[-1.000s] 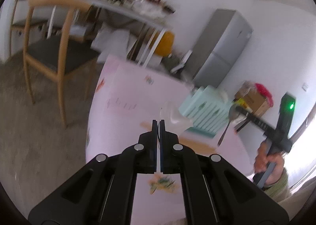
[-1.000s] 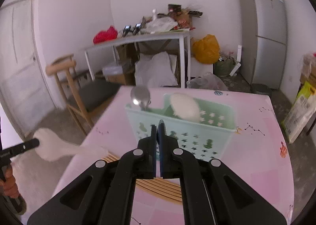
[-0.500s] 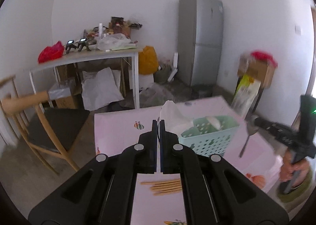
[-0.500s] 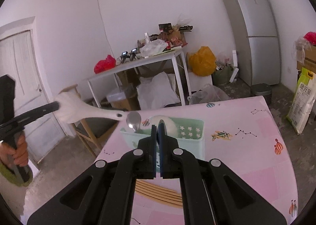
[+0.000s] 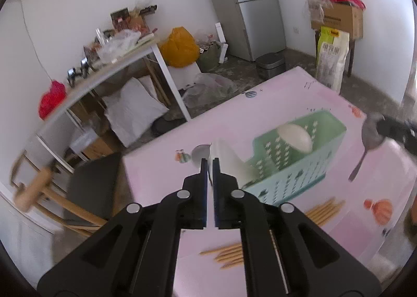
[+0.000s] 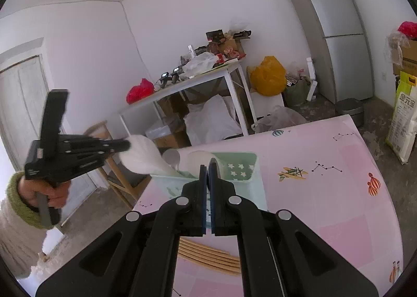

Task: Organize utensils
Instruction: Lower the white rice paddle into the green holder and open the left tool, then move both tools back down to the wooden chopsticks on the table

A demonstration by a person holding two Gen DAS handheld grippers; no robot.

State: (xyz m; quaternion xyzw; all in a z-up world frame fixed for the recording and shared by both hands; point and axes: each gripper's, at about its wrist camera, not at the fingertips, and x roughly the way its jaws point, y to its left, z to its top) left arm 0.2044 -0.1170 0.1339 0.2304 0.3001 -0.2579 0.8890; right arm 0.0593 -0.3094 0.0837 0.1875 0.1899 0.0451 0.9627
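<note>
Tongs (image 5: 208,160) releasing white ladle (image 5: 229,158).

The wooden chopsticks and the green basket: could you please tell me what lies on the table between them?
Nothing: in the left wrist view only a bare strip of pink tablecloth separates the chopsticks from the basket's near wall.

Basket (image 5: 299,164) sat mid-table, a white spoon (image 5: 295,136) lying across its open top. Chopsticks (image 5: 229,255) lay on the near cloth. Pink table (image 6: 325,179) beyond the basket was bare (far right side widest). Chair (image 5: 86,192) crowded the left edge.
</note>
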